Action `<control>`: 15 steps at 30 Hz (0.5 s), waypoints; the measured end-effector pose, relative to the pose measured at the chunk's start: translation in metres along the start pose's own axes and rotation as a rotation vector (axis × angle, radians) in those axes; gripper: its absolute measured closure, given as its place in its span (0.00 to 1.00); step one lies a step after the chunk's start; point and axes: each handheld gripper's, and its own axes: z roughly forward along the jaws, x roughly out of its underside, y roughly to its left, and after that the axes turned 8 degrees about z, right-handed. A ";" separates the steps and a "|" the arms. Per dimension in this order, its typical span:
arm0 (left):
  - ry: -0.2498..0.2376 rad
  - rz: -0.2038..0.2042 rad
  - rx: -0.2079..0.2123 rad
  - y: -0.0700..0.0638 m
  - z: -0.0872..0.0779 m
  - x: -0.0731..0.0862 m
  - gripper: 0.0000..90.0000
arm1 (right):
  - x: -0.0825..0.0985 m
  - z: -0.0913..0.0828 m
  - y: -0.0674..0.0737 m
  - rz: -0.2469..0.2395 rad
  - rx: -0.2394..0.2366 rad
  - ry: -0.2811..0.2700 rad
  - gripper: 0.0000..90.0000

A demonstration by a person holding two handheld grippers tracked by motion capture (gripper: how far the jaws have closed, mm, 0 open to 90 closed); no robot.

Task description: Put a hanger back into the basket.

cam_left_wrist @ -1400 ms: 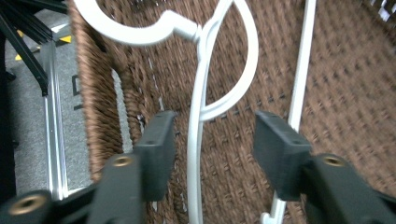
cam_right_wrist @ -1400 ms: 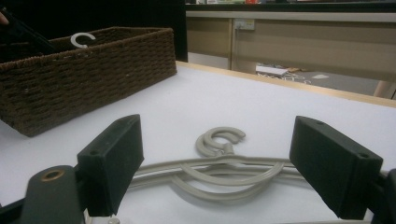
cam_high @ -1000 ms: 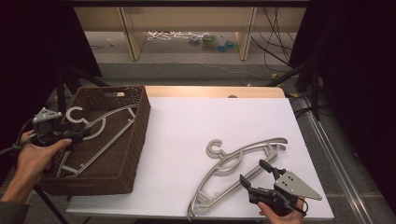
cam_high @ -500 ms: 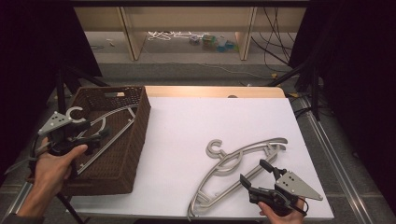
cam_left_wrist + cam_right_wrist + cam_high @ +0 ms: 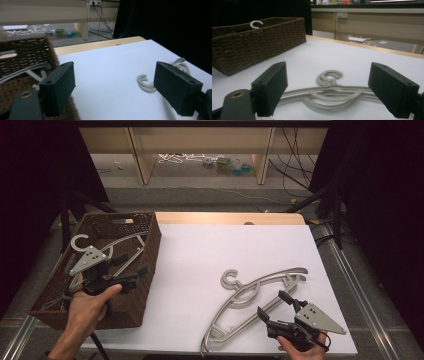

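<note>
Hangers (image 5: 260,292) just ahead of right claw (image 5: 274,305)

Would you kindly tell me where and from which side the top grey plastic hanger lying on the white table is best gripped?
Probably the straight lower bar of the grey plastic hanger, approached from the person's side by the right tool. The hanger lies flat, hook pointing away, and that thin bar faces the open jaws; the curved arms overlap a second hanger.

A white-topped table (image 5: 210,250) with a wooden far edge carried a brown wicker basket (image 5: 145,265) at nine o'clock and grey plastic hangers (image 5: 250,295) lying flat at five o'clock, well apart from it.
</note>
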 end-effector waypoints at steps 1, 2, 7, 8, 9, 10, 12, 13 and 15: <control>0.004 0.000 0.004 -0.003 0.001 0.000 0.19 | 0.000 0.000 0.000 0.003 0.001 0.002 0.18; 0.000 0.007 0.012 -0.006 0.003 0.001 0.19 | 0.000 0.000 -0.001 0.007 0.000 -0.008 0.18; -0.023 0.019 0.042 -0.016 0.013 0.004 0.18 | 0.000 0.001 -0.002 0.006 -0.001 -0.024 0.17; -0.026 0.016 0.048 -0.018 0.015 0.005 0.18 | 0.001 0.002 -0.002 0.017 -0.016 -0.028 0.17; -0.033 0.018 0.051 -0.020 0.016 0.006 0.18 | 0.001 0.002 -0.002 0.019 -0.018 -0.025 0.17; -0.043 0.021 0.056 -0.022 0.018 0.008 0.18 | 0.001 0.001 -0.003 0.021 -0.016 -0.016 0.17; -0.064 0.018 0.075 -0.025 0.021 0.011 0.18 | 0.001 0.000 -0.003 0.016 -0.014 -0.019 0.17; -0.071 0.013 0.088 -0.027 0.022 0.013 0.18 | 0.001 0.000 -0.003 0.023 -0.024 -0.021 0.17; -0.079 0.030 0.099 -0.029 0.024 0.017 0.18 | 0.001 0.002 -0.002 0.022 -0.027 -0.034 0.17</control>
